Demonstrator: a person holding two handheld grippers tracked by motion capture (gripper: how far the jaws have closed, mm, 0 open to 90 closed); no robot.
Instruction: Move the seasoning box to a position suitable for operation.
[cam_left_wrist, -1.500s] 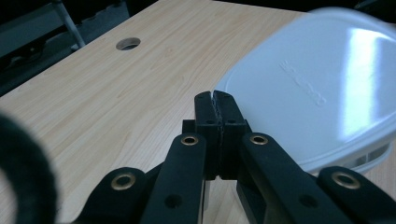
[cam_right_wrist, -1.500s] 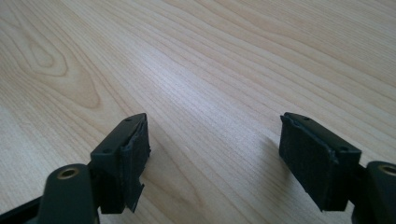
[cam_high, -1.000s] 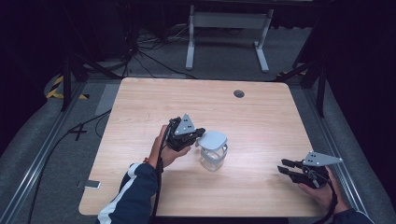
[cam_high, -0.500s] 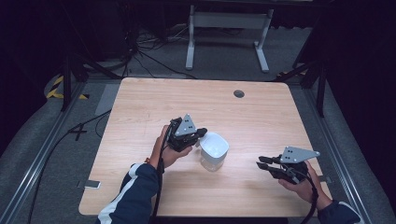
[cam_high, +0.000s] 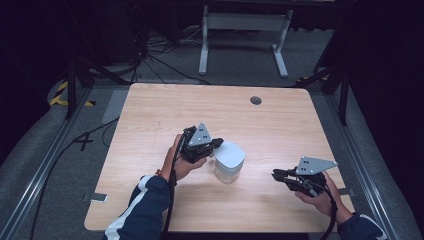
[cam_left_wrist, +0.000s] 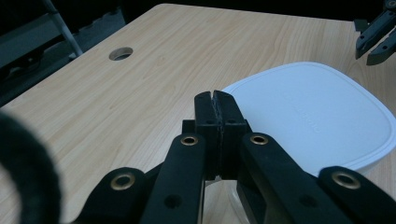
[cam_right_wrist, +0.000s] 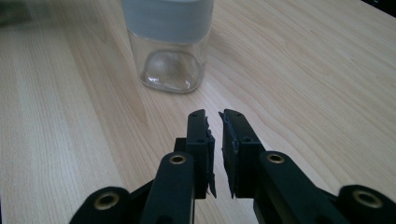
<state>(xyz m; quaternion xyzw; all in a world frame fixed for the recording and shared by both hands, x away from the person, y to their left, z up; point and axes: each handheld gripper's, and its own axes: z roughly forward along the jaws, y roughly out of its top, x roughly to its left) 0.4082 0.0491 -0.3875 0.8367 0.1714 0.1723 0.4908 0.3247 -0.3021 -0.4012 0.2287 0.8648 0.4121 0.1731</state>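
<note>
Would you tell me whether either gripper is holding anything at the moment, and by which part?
Nothing is visibly held: the left gripper is shut beside the jar's white lid, and the right gripper is slightly open, short of the glass jar.

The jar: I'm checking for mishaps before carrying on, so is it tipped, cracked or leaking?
Nothing stands out. The jar stands upright on the table, its white lid seated flat, glass unbroken in the right gripper view, and no spill shows around its base.

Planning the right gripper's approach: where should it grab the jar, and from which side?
Probably the clear glass body below the white lid of the jar, from the right gripper's side. The jar stands upright and the left gripper sits by the lid.
</note>
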